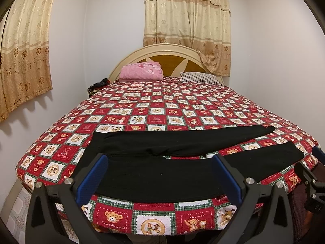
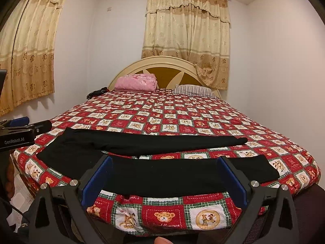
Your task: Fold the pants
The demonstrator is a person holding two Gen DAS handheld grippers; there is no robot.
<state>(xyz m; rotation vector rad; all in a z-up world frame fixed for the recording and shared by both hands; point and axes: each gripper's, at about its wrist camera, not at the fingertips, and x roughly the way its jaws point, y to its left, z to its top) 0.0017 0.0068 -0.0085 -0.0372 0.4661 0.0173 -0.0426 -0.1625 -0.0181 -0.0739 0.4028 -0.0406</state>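
Black pants (image 1: 182, 140) lie flat across the near end of the bed, waist to the left and both legs running right in a narrow V. My left gripper (image 1: 160, 159) hovers open in front of the waist and upper near leg, blue pads wide apart and empty. In the right wrist view the same pants (image 2: 162, 142) stretch across, and my right gripper (image 2: 165, 160) hangs open before the near leg, holding nothing. Each gripper shows in the other's view: the right gripper (image 1: 316, 174) at the right edge, the left gripper (image 2: 20, 130) at the left edge.
The bed carries a red checked teddy-bear cover (image 1: 162, 105). A folded pink blanket (image 1: 142, 71) and a striped pillow (image 1: 199, 77) lie by the headboard (image 1: 162, 50). Walls and curtains (image 1: 186, 20) close in on both sides. Tiled floor (image 1: 16, 213) shows at the left.
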